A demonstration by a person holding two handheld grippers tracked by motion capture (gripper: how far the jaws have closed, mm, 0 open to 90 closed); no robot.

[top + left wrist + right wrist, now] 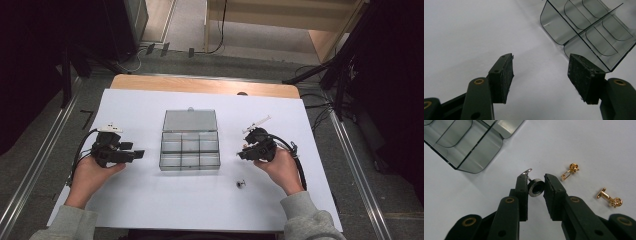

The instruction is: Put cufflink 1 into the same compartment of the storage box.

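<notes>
while the left gripper (540,75) gapes wide beside the compartment box (586,30), the right gripper (536,188) clamps a black cufflink (535,188) near two gold cufflinks (570,171).

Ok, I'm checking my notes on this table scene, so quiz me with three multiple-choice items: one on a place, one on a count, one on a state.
1. Where does the clear box stand?
A. At the sheet's left edge
B. On the floor
C. Mid-sheet on the white sheet, between the left gripper and the right gripper

2. How many gold cufflinks lie near the right gripper?
A. One
B. Two
C. Four

3. The right gripper is:
A. Shut on a black cufflink
B. Open and empty
C. Shut on the box lid

Answers:
1 C, as the high view shows the box between both grippers.
2 B, as the right gripper view shows two gold pieces on the sheet.
3 A, as the black disc sits clamped between the pads.
</notes>
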